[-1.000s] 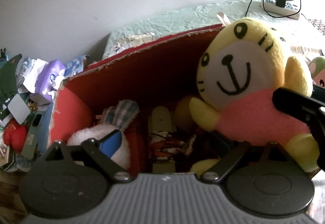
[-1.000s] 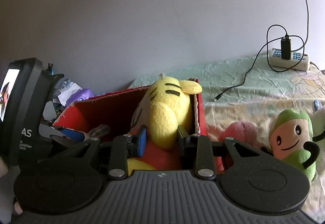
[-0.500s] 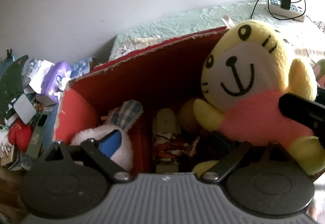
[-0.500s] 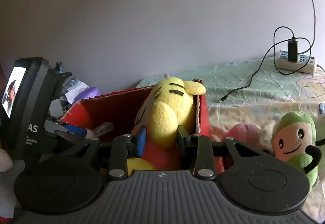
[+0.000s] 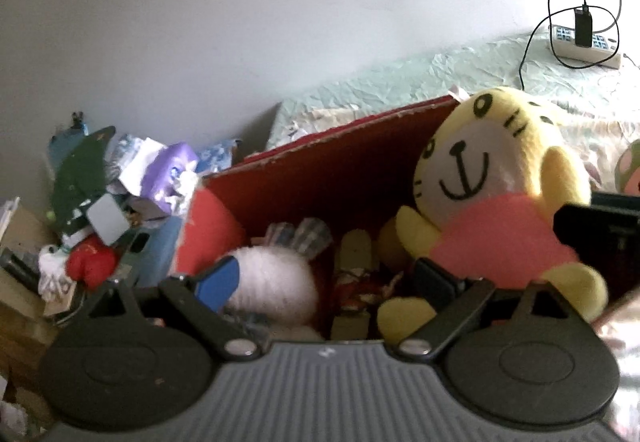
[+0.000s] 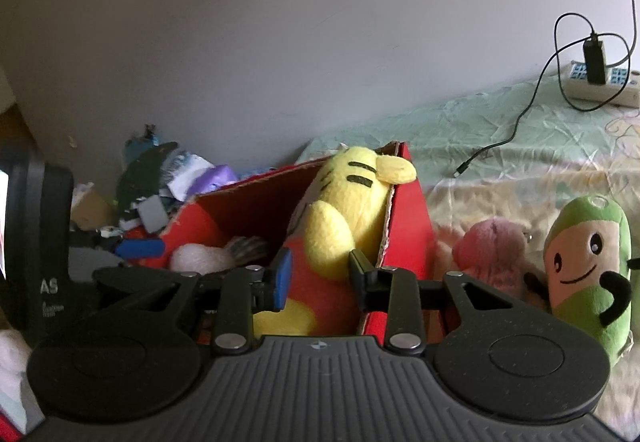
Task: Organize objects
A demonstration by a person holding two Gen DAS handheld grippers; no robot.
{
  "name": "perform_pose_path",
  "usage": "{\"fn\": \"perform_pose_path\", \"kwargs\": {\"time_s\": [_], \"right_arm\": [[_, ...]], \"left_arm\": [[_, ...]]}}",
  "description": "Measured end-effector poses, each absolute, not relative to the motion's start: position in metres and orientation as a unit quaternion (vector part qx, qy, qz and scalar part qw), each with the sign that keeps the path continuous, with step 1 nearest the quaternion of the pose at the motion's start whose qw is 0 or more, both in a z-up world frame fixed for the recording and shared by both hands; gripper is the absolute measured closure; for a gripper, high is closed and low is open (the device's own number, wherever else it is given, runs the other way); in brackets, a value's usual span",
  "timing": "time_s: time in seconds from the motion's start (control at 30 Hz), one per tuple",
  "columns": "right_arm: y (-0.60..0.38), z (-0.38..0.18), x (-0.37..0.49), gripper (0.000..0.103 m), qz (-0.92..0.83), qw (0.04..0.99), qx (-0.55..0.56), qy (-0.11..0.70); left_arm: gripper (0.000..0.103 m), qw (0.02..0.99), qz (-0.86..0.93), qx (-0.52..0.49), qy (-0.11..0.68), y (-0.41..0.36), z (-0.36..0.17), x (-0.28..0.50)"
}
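A yellow tiger plush in a pink shirt [image 5: 492, 209] leans in the right end of a red cardboard box [image 5: 320, 169]. My right gripper [image 6: 320, 274] has its jaws around the plush's arm [image 6: 332, 238], a small gap showing on each side. My left gripper [image 5: 324, 278] is open over the box, above a white rabbit plush [image 5: 272, 282] and a small doll [image 5: 356, 266]. The box [image 6: 408, 226] and rabbit [image 6: 200, 258] also show in the right wrist view.
A green pea-pod plush [image 6: 588, 266] and a pink plush [image 6: 492, 254] lie on the bed right of the box. A power strip with charger [image 6: 600, 81] sits far right. A clutter pile [image 5: 108, 201] lies left of the box by the wall.
Both grippers have pulled back and up a little from the box. The right jaws have opened slightly around the plush's arm. The tiger plush stays leaning in the box.
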State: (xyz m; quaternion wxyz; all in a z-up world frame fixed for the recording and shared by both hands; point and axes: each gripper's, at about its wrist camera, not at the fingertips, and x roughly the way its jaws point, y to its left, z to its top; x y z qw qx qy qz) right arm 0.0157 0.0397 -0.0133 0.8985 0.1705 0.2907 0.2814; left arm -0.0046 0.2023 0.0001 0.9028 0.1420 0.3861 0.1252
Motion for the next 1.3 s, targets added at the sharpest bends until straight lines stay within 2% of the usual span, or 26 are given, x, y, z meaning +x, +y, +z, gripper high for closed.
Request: {"fn": "perform_pose_path", "kwargs": {"time_s": [0.27, 0.5, 0.77, 1.0, 1.23, 1.3], "right_arm": [[-0.007, -0.01, 0.004, 0.068, 0.291, 0.894, 0.183, 0.286], [-0.064, -0.023, -0.002, 0.069, 0.254, 0.895, 0.21, 0.302], [-0.132, -0.044, -0.005, 0.07, 0.18, 0.9, 0.235, 0.322], [-0.182, -0.069, 0.001, 0.07, 0.122, 0.888, 0.274, 0.349], [-0.205, -0.088, 0.02, 0.069, 0.107, 0.877, 0.295, 0.364], [-0.21, -0.09, 0.027, 0.068, 0.104, 0.875, 0.3, 0.364]], "left_arm": [[0.009, 0.912, 0.146, 0.111, 0.366, 0.19, 0.03, -0.031], [0.009, 0.937, 0.068, 0.076, 0.334, 0.141, 0.05, -0.043], [0.015, 0.931, -0.055, 0.089, 0.349, 0.06, 0.031, -0.042], [0.024, 0.897, -0.162, 0.045, 0.41, 0.012, -0.003, -0.018], [0.018, 0.873, -0.199, 0.033, 0.445, -0.023, -0.035, 0.0], [0.011, 0.867, -0.212, 0.029, 0.45, -0.029, -0.041, 0.004]]}}
